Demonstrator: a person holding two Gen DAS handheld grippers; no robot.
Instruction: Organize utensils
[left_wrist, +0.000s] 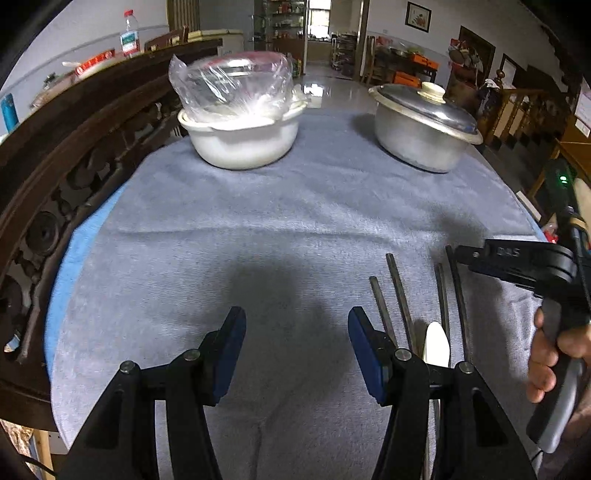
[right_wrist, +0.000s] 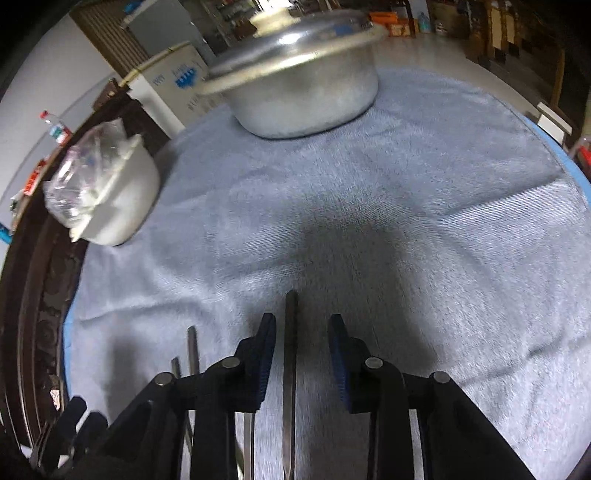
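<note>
1. Behind the counter (left_wrist: 295, 229) I see a big room with a shiny floor, shelves and wooden furniture.
2. A gray-blue cloth (left_wrist: 258, 206) covers the counter, and a dark carved wooden rail (left_wrist: 66, 155) runs along its left edge.
3. Near the far edge sits a white pot (left_wrist: 243, 140) with a clear plastic bag (left_wrist: 229, 85) on top.
4. Also near the far edge, toward the right side, sits a metal pot (left_wrist: 421, 136) with its lid on. The two pots are well apart.
5. My left gripper (left_wrist: 297, 325) hangs over bare cloth near the near edge. Its jaws stand wide and hold nothing.
6. Just to its right lie dark chopsticks (left_wrist: 400, 291) on the cloth, side by side, pointing toward the far edge.
7. A small white utensil tip (left_wrist: 436, 343) lies among them. I cannot tell what it is.
8. My right gripper (right_wrist: 302, 328) is over the chopsticks, with a hand (left_wrist: 550, 354) on its handle at the right edge.
9. Its jaws are narrow, with one chopstick (right_wrist: 290, 350) between them. The pads (right_wrist: 267, 354) do not touch it.
10. More chopsticks (right_wrist: 192, 347) lie just left of those jaws.
</note>
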